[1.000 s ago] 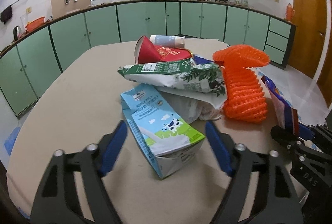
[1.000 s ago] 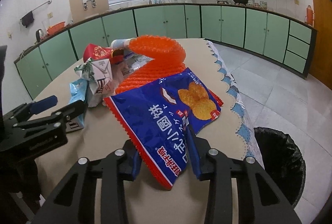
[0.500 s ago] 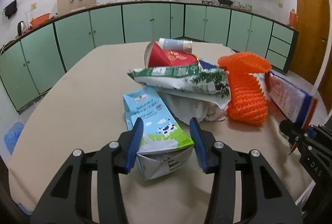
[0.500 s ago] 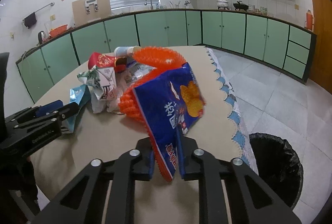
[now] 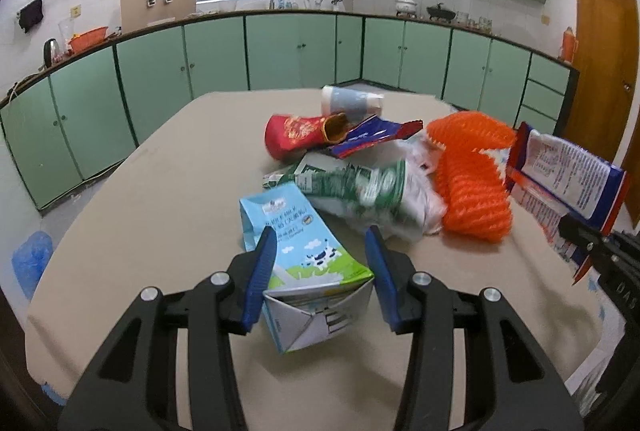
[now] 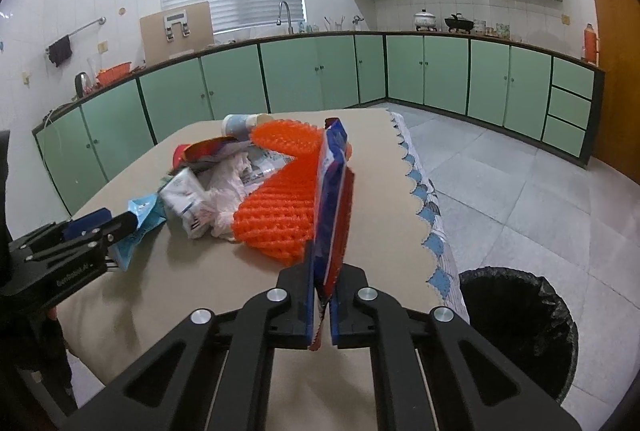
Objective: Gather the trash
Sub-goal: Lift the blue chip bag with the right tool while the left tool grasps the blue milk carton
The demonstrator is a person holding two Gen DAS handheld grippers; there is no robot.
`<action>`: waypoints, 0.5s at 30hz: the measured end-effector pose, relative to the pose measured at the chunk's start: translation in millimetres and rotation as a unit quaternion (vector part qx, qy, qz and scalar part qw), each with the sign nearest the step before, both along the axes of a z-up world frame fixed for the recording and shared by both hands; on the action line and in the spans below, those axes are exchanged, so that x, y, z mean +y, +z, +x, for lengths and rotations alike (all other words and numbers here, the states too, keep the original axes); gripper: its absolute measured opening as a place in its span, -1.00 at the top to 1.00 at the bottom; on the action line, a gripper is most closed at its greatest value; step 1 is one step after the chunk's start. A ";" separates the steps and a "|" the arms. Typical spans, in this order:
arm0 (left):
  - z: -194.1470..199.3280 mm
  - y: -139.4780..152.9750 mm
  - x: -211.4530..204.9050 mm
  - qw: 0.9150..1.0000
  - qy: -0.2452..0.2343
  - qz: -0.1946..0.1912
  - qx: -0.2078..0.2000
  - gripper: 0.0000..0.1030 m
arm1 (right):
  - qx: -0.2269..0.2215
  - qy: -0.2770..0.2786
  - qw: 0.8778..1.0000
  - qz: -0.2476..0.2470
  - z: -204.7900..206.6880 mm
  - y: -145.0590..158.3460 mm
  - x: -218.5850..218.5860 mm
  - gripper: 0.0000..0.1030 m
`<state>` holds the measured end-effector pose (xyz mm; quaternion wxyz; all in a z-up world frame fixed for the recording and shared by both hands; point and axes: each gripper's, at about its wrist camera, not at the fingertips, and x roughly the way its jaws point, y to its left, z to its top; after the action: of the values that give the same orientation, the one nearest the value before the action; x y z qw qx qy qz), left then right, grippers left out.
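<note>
A heap of trash lies on the beige table. My left gripper is shut on a light blue milk carton, its blue pads pressing both sides, and the carton's near end is raised off the table. My right gripper is shut on a blue and red chip bag, which stands on edge above the table's right side. That bag also shows at the right of the left wrist view. An orange foam net lies just behind the bag.
The heap also holds a green and white carton, a red paper cup, a white plastic bag and a pale bottle. A black-lined bin stands on the floor right of the table. Green cabinets line the walls.
My left gripper has closed onto the milk carton and tipped its near end up. My right gripper has closed on the chip bag, which went from lying flat to standing on edge.
</note>
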<state>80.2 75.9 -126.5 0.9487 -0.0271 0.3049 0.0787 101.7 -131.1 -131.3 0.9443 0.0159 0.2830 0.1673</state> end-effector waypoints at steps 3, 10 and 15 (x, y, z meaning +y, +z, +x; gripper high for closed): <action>2.9 -5.5 3.1 1.000 0.005 -0.007 0.018 0.12 | 0.011 0.002 1.000 0.000 0.3 -5.5 0.2 0.89; 10.3 -6.4 7.3 0.999 0.030 0.002 0.019 -0.39 | 0.018 0.004 1.000 -0.005 1.1 -7.7 2.1 0.89; 23.1 -14.0 12.5 0.999 0.030 -0.005 0.039 0.06 | 0.022 0.005 1.000 -0.007 1.7 -9.2 3.9 0.89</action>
<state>103.3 88.5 -140.6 0.9332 -0.0383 0.3411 0.1066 103.4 -127.2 -140.5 0.9372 0.0114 0.3047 0.1693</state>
